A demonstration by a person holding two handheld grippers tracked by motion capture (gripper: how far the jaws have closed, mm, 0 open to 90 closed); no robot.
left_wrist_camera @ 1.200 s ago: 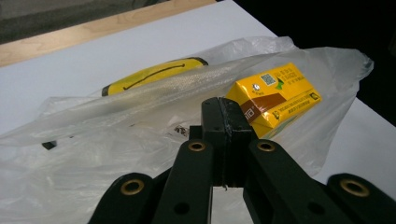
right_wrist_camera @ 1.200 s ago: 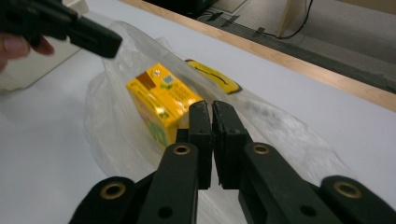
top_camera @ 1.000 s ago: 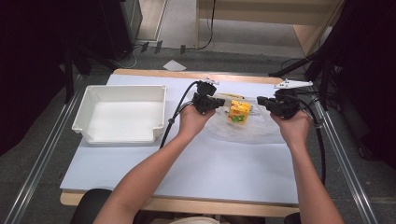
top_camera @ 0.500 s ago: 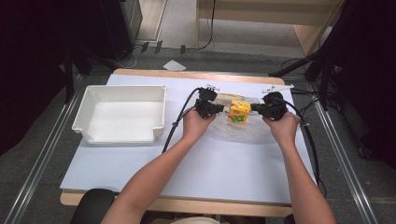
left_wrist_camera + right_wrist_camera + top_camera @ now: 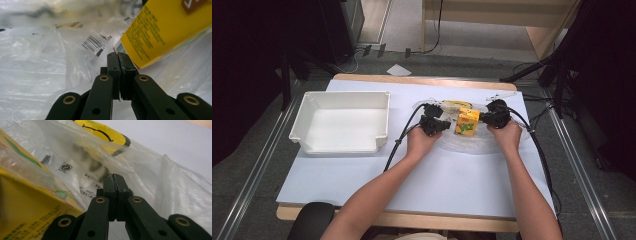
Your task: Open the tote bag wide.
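A yellow carton (image 5: 467, 122) stood upright on a clear plastic bag (image 5: 472, 145) spread over the table (image 5: 362, 190). Left gripper (image 5: 443, 124) sat just left of the carton, right gripper (image 5: 482, 118) just right of it, both pointing in at the carton; jaw state too small to tell here. A yellow-labelled packet (image 5: 455, 104) lay just behind the carton, under the plastic. A white tray (image 5: 302, 125) sat well to the left of the carton. Both forearms reached in from the near edge, cables trailing back.
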